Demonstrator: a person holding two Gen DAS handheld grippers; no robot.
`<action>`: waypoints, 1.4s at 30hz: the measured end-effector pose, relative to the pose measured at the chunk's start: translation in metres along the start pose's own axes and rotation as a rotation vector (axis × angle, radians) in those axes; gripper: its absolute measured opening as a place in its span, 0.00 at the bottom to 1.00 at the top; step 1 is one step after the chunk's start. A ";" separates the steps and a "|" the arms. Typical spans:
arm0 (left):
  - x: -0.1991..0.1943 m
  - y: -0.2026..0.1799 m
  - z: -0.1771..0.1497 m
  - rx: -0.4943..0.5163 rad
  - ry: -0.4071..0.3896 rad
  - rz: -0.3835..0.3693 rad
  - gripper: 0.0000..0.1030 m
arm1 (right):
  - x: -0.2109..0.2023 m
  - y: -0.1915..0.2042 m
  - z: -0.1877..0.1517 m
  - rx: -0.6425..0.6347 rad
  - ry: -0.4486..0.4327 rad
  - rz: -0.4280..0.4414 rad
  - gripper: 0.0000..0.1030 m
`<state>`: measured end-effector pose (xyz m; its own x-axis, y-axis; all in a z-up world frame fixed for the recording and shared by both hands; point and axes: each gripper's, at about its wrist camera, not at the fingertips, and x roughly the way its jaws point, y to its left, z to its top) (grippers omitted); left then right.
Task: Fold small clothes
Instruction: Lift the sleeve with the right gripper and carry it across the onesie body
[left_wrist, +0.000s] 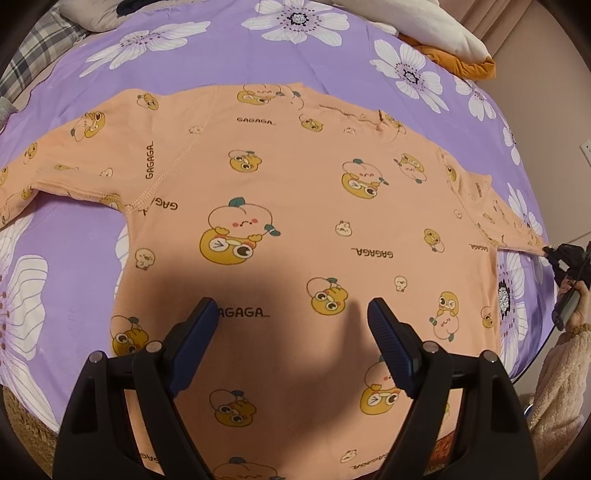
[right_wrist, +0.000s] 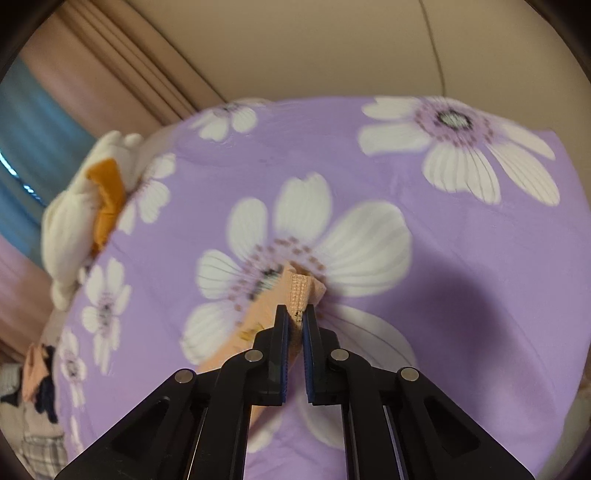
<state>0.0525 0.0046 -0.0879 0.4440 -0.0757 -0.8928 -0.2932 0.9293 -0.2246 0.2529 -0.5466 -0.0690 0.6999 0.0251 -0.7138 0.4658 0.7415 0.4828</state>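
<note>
My right tool (right_wrist: 295, 314) pinches the sleeve cuff (right_wrist: 298, 288) at 3 o'clock of the shirt (left_wrist: 295, 221) spread on the bed (left_wrist: 332, 59); left tool (left_wrist: 291, 306) spread above the hem; best folded by carrying the cuff straight across.

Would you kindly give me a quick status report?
Left gripper open above shirt. Right gripper shut on sleeve cuff. Shirt flat on bedsheet.

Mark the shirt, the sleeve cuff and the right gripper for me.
shirt (left_wrist: 295, 206): left wrist view, chest panel.
cuff (right_wrist: 298, 291): right wrist view, ribbed end past the fingertips.
right gripper (right_wrist: 295, 312): right wrist view, between fingertips, clamped on cuff.
</note>
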 end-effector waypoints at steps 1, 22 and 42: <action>-0.001 0.001 0.000 -0.002 0.000 0.000 0.80 | 0.004 -0.002 -0.002 0.002 0.008 -0.018 0.07; -0.067 0.029 0.008 -0.060 -0.148 -0.012 0.84 | -0.117 0.142 -0.021 -0.285 -0.187 0.220 0.07; -0.111 0.087 -0.007 -0.152 -0.245 0.014 0.90 | -0.142 0.301 -0.159 -0.697 -0.073 0.452 0.08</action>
<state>-0.0284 0.0911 -0.0111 0.6249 0.0435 -0.7795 -0.4160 0.8634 -0.2854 0.2075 -0.2207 0.0971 0.7838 0.3939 -0.4801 -0.2931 0.9162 0.2732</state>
